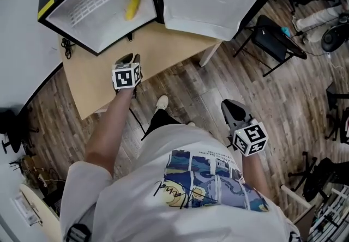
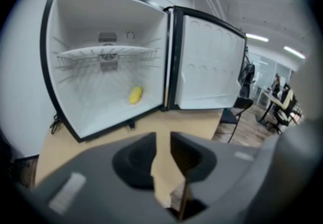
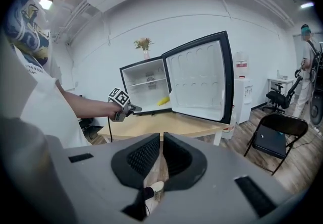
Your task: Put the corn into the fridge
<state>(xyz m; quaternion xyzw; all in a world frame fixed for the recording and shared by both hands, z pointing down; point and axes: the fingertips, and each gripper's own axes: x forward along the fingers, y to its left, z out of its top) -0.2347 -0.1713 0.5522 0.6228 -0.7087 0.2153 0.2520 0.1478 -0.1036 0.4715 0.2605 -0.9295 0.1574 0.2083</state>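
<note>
The corn (image 1: 132, 7) lies on the floor of the open fridge (image 1: 92, 14), near its back, touching neither tool. The fridge stands on a wooden table (image 1: 103, 80) with its door (image 1: 207, 1) swung wide.

My left gripper (image 1: 130, 59) hovers over the table in front of the fridge and points at it. Its jaws stand a narrow gap apart with nothing between them.

My right gripper (image 1: 233, 108) hangs over the wood floor, well apart from the table. Its jaws are drawn almost together, leaving only a slit, and hold nothing.
</note>
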